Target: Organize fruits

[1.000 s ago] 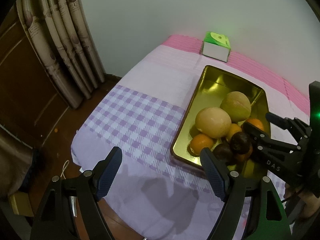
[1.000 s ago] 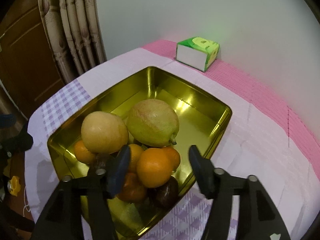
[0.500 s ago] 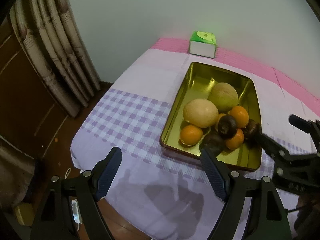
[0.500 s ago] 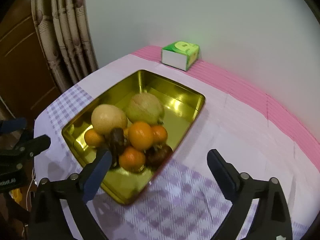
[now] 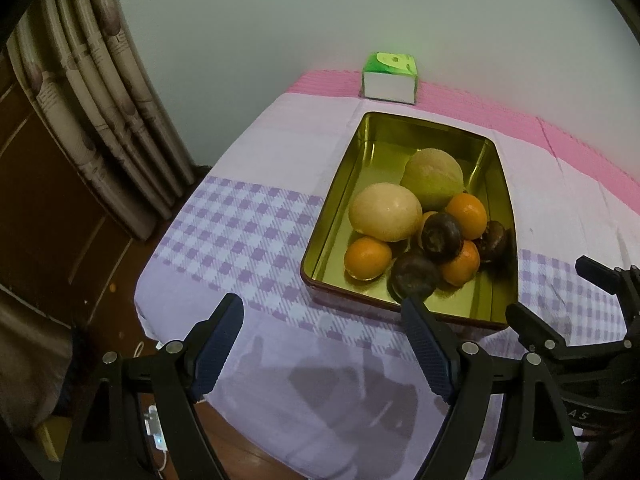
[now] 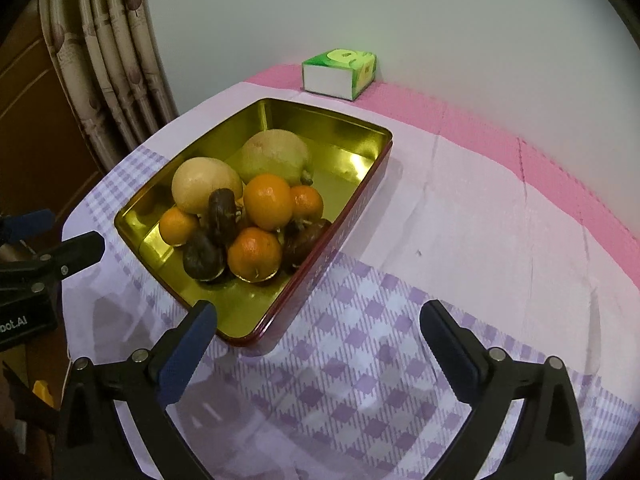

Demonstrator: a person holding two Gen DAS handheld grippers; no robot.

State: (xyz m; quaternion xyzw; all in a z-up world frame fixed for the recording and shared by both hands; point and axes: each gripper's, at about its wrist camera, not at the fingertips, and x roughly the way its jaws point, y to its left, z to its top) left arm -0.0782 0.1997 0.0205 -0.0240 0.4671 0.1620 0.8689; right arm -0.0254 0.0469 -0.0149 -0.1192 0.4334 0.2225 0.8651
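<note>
A checked purple-and-pink tablecloth (image 6: 460,240) covers the table. On it sits a gold tin (image 5: 496,184) piled with pale pears (image 5: 386,218), oranges (image 6: 267,201) and dark mangosteens (image 5: 442,237). Near its front edge, the left gripper (image 5: 322,334) and right gripper (image 6: 318,340) hover spread wide, both empty.

A plain pale wall (image 5: 280,16) is rising behind the tabletop (image 6: 460,208), which is wearing a cloth of pink stripe at the back, pale lilac in the middle and purple check (image 5: 240,228) toward the front. A green-and-white tissue box (image 6: 340,74) is sitting on the pink band against the wall. Patterned beige curtains (image 5: 96,92) are hanging in folds at the left, beside dark brown wood panelling (image 5: 36,184). Brown wooden floor (image 5: 116,264) is showing below the cloth's edge. Soft shadows are falling across the near cloth.
</note>
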